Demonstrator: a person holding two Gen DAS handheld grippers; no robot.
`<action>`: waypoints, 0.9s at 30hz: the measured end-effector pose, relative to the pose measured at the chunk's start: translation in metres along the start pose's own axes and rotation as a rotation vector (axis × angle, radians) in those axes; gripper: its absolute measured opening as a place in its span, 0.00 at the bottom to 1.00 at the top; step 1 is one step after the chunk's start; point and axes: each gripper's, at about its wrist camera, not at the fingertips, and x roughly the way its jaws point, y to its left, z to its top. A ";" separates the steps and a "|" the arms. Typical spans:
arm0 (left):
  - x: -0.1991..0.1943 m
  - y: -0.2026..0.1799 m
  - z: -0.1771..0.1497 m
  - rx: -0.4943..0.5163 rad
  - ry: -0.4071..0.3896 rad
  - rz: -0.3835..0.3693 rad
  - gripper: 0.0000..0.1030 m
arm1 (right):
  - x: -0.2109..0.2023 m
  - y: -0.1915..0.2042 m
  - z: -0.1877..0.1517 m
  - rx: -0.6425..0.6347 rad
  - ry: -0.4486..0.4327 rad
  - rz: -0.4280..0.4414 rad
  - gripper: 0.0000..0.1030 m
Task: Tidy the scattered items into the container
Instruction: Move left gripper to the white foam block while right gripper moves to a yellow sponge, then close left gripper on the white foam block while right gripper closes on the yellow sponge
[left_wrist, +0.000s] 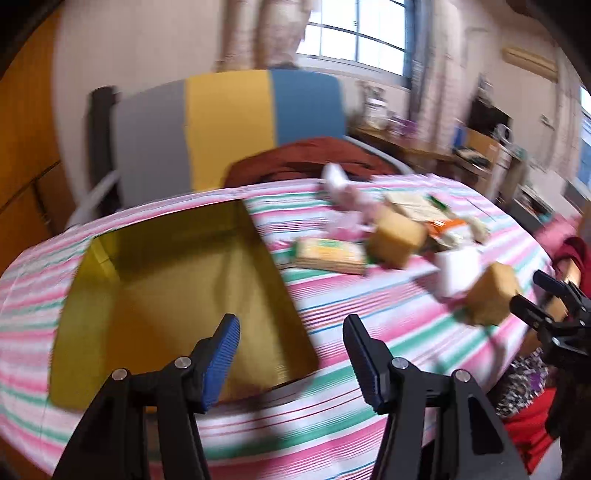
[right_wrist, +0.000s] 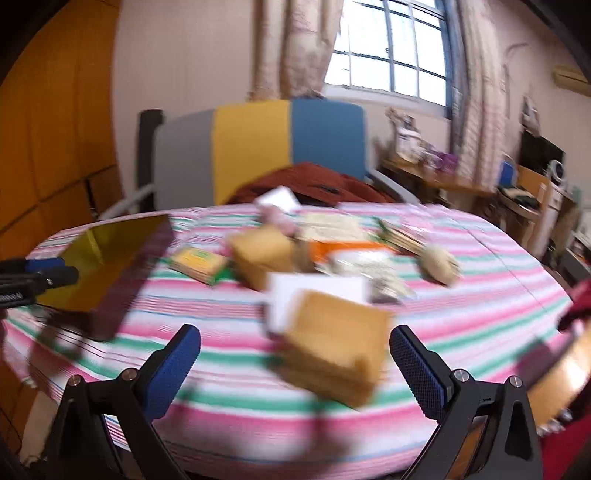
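Observation:
A gold-lined open box (left_wrist: 177, 295) sits on the striped tablecloth at the left; it also shows in the right wrist view (right_wrist: 107, 258). Scattered items lie to its right: two tan boxes (left_wrist: 397, 240) (left_wrist: 493, 297), a yellow-green packet (left_wrist: 328, 253), a white box (left_wrist: 456, 269), pink items and paper packets. My left gripper (left_wrist: 291, 354) is open and empty, over the box's near right corner. My right gripper (right_wrist: 295, 358) is open, its fingers on either side of the near tan box (right_wrist: 332, 350), apart from it. Both views are blurred.
The round table (right_wrist: 480, 295) has a pink, green and white striped cloth. A grey, yellow and blue chair (left_wrist: 229, 125) with a rust-red garment (left_wrist: 306, 158) stands behind it. A desk with clutter (right_wrist: 443, 173) stands at the back right.

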 end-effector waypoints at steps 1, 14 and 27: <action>0.006 -0.010 0.004 0.018 0.011 -0.029 0.58 | 0.000 -0.010 -0.002 0.020 0.009 -0.013 1.00; 0.093 -0.103 0.038 0.115 0.169 -0.320 0.58 | 0.045 -0.020 -0.020 0.026 0.061 -0.063 1.00; 0.150 -0.146 0.049 0.180 0.206 -0.453 0.57 | 0.050 -0.029 -0.024 0.051 0.003 -0.056 0.78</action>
